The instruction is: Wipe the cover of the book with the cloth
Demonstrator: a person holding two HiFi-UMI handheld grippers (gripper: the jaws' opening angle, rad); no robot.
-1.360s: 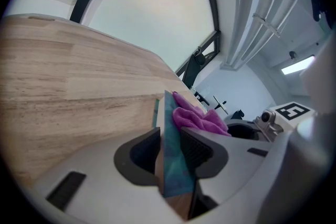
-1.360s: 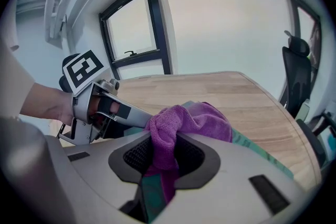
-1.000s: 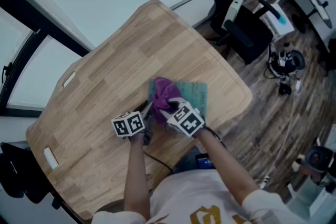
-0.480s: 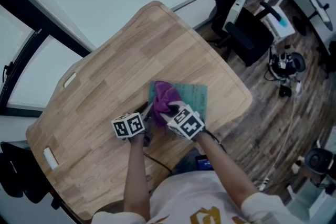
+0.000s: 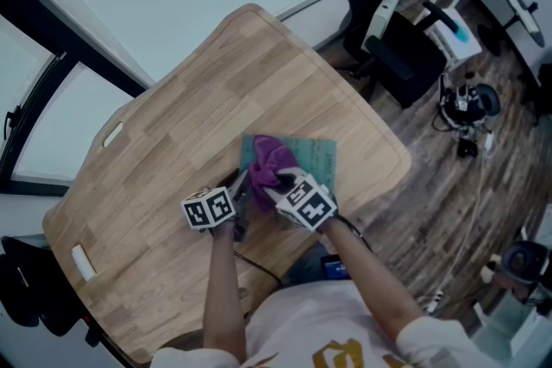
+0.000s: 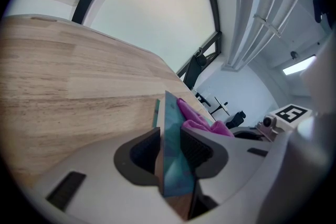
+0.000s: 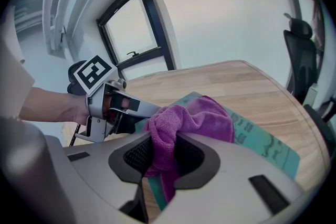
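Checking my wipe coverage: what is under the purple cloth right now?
The teal book, on the wooden table. The cloth, pinched in the right gripper, hides the cover patch beneath it.

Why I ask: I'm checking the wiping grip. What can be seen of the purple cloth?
The cloth is magenta-purple, soft and fuzzy like microfibre, bunched into folds. The right gripper pinches it between its jaws, a tail hanging below them. The bunch lies on the teal book cover, toward the side that the left gripper clamps by the edge.
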